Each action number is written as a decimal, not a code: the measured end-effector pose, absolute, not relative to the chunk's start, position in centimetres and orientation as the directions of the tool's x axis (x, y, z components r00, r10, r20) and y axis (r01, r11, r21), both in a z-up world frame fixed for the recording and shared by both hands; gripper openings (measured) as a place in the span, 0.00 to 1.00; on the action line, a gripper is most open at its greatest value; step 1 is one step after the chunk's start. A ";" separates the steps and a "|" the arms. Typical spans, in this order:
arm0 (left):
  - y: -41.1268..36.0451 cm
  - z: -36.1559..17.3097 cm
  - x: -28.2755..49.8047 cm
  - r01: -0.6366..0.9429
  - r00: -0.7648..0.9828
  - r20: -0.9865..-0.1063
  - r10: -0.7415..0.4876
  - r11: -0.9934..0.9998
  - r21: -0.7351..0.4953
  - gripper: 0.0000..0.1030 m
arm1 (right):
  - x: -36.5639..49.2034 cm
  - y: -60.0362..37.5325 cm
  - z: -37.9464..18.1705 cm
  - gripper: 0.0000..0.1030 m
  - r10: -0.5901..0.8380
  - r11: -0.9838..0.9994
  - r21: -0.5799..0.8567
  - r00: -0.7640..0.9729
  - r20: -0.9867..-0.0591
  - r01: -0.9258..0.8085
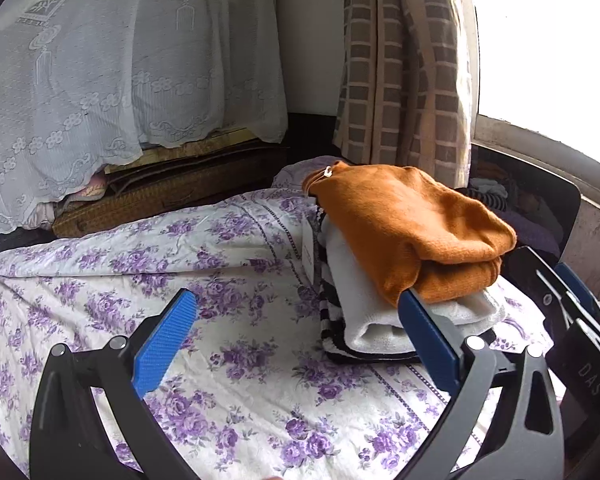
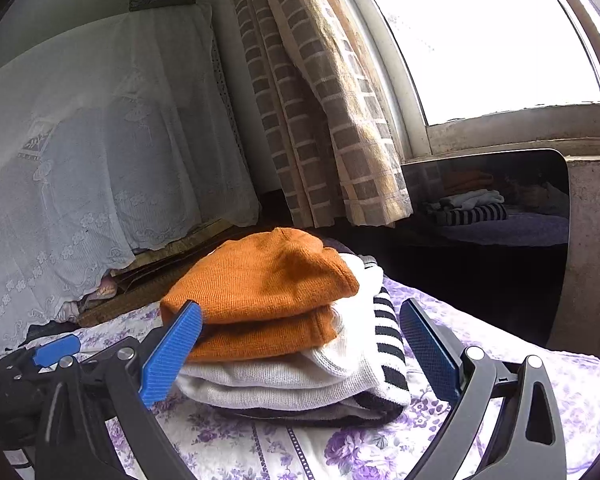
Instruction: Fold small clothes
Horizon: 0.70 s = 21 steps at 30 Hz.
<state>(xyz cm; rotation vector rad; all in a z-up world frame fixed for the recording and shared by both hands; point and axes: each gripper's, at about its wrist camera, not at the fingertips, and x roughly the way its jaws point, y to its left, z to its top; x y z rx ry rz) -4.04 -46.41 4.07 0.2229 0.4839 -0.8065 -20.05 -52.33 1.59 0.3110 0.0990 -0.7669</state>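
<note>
A stack of folded clothes lies on the purple-flowered bed sheet (image 1: 220,264). An orange knit garment (image 1: 412,224) is on top, over a white one (image 1: 376,320) and a black-and-white striped one (image 1: 332,320). My left gripper (image 1: 296,340) is open and empty, just left of the stack, its right finger against the stack's front corner. My right gripper (image 2: 300,348) is open, its jaws on either side of the stack: orange garment (image 2: 260,280), white garment (image 2: 276,380), striped garment (image 2: 388,344). The right gripper also shows at the right edge of the left wrist view (image 1: 580,320).
A lace-covered piece of furniture (image 1: 100,80) stands behind the bed. A checked curtain (image 1: 400,60) hangs by a bright window (image 2: 480,40). A dark glossy headboard (image 2: 500,208) beside the bed mirrors the stack. The sheet also shows in the right wrist view (image 2: 340,452).
</note>
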 end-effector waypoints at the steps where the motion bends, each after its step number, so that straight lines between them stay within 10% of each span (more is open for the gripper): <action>1: -46.4 4.1 -4.0 0.736 0.590 -0.496 -0.636 0.677 0.008 0.95 | -20.0 -52.3 1.6 0.97 -0.666 0.678 0.240 0.718 -0.200 0.695; 21: -45.2 5.2 -5.2 0.749 0.583 -0.471 -0.662 0.663 -0.003 0.96 | -20.7 -51.6 1.8 0.97 -0.725 0.609 0.216 0.646 -0.238 0.763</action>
